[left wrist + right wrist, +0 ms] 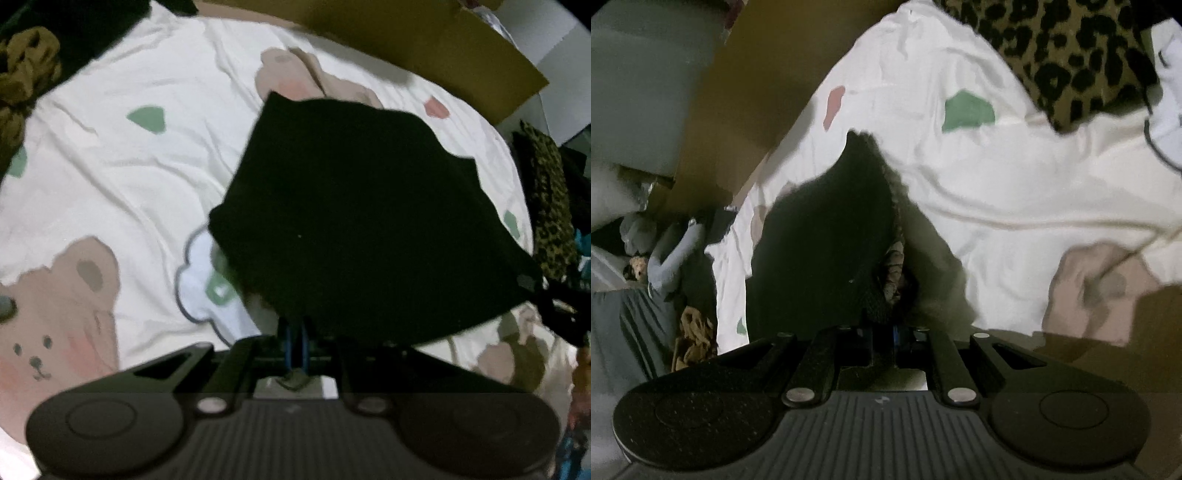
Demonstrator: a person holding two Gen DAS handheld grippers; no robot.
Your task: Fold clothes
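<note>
Both tongs closed on 1 black garment (351, 221). Left gripper (295, 332) pinched its near edge; cloth fanned out ahead over the bear-print sheet (129, 166). Right gripper (886, 325) clamped another edge, fabric tenting away toward the far side. Hands at separate edges, cloth slung between.
</note>
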